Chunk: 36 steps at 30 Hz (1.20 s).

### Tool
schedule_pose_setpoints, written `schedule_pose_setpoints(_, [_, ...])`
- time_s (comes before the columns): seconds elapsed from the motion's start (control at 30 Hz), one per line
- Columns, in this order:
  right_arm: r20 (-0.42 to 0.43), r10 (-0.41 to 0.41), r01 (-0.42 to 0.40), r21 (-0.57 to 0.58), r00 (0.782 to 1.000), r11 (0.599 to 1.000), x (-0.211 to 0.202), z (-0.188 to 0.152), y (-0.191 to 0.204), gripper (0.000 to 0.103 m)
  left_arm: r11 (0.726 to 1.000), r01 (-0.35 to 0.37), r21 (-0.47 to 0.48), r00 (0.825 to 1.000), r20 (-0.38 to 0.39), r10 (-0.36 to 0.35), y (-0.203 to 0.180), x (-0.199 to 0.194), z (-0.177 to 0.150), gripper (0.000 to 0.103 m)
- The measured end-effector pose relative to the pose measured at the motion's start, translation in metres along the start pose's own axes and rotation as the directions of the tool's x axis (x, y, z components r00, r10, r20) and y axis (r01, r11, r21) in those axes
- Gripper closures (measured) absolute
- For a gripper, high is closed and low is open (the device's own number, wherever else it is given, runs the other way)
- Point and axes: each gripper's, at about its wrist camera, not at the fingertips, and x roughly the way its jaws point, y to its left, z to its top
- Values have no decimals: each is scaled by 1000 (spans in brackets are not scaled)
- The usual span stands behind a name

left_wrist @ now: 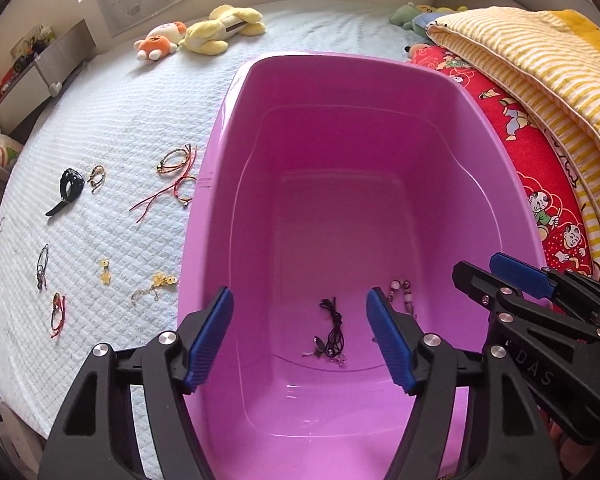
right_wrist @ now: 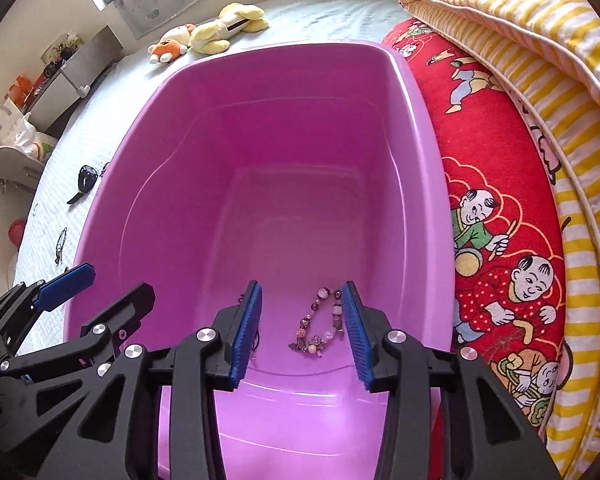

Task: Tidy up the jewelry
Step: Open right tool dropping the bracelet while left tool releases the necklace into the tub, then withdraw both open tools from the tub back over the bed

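Note:
A pink plastic bin stands on the bed. On its floor lie a dark cord necklace and a pink beaded bracelet, whose beads also show in the left wrist view. My left gripper is open and empty above the bin's near end. My right gripper is open and empty above the beaded bracelet. Several pieces lie on the white quilt left of the bin: red cord bracelets, a black watch, gold charms, a small gold ring piece.
A red printed pillow and yellow striped bedding press against the bin's right side. Plush toys lie at the far end of the bed. A shelf with clutter stands past the bed's left edge.

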Motion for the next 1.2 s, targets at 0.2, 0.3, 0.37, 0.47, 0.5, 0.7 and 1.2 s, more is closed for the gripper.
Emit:
schedule_pose_setpoints(0.2, [1, 10, -10, 4, 1000, 1000, -10, -3, 2, 56, 1000, -14, 9, 1000, 9, 14, 2, -12, -2, 34])
schedule_pose_setpoints(0.3, [3, 21, -21, 10, 1000, 1000, -18, -5, 2, 55, 1000, -19, 2, 1000, 24, 18, 6, -24, -1, 31])
schedule_pose_setpoints(0.37, [3, 30, -30, 17, 1000, 999, -25, -5, 3, 53, 1000, -26, -3, 999, 31, 26, 9, -32, 1, 31])
schedule_pose_setpoints(0.47, [7, 40, -41, 23, 999, 999, -38, -6, 6, 51, 999, -34, -18, 999, 38, 35, 16, -44, 2, 30])
schedule_pose_setpoints(0.5, [13, 42, -42, 23, 999, 999, -42, -6, 7, 50, 999, -37, -24, 998, 40, 38, 18, -48, 3, 29])
schedule_pose_setpoints(0.7, [16, 61, -61, 14, 998, 998, -65, -12, 23, 44, 997, -26, -66, 998, 53, 30, 38, -75, 2, 23])
schedule_pose_setpoints(1.2, [-6, 159, -159, -136, 987, 978, -91, -23, 119, 38, 973, -81, -216, 993, 63, 97, 143, -136, -34, 14])
